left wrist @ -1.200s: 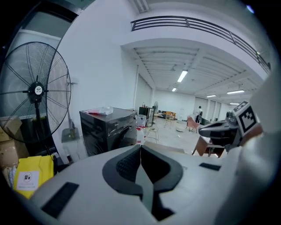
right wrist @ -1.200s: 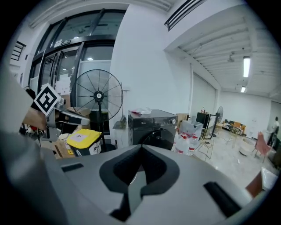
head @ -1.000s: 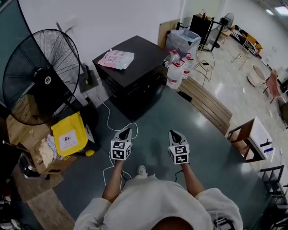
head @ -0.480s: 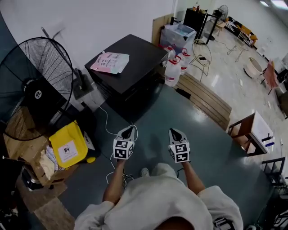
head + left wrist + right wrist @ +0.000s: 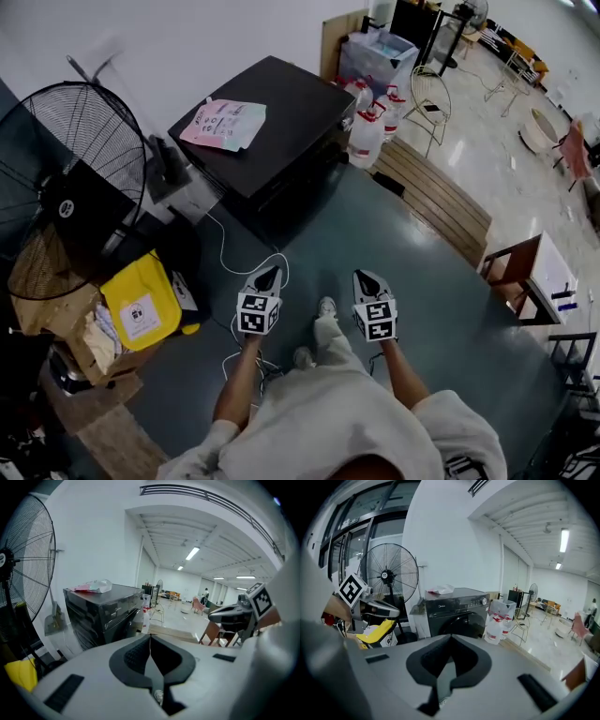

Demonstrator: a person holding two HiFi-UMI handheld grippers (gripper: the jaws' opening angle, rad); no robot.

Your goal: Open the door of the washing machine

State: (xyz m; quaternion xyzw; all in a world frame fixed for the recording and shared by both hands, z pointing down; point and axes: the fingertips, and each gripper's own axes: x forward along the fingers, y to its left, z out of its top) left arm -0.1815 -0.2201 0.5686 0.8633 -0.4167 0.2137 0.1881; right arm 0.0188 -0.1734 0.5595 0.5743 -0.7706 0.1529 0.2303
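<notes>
Ideally, left gripper [image 5: 266, 277] and right gripper [image 5: 367, 280], fingers pressed together and empty, should close in squarely on the far washing machine [image 5: 272, 127], opening before its door [image 5: 459, 624].

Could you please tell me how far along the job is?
Nothing looks done: the round door of the black front-loading washing machine is shut. In hand: the left tongs and right tongs, both shut and empty, point toward it from some way off. Left: reach the door and pull it open.

Probably a workshop hall: floor fan [image 5: 70, 202], cardboard [image 5: 56, 281], strip lights [image 5: 192, 553].
</notes>
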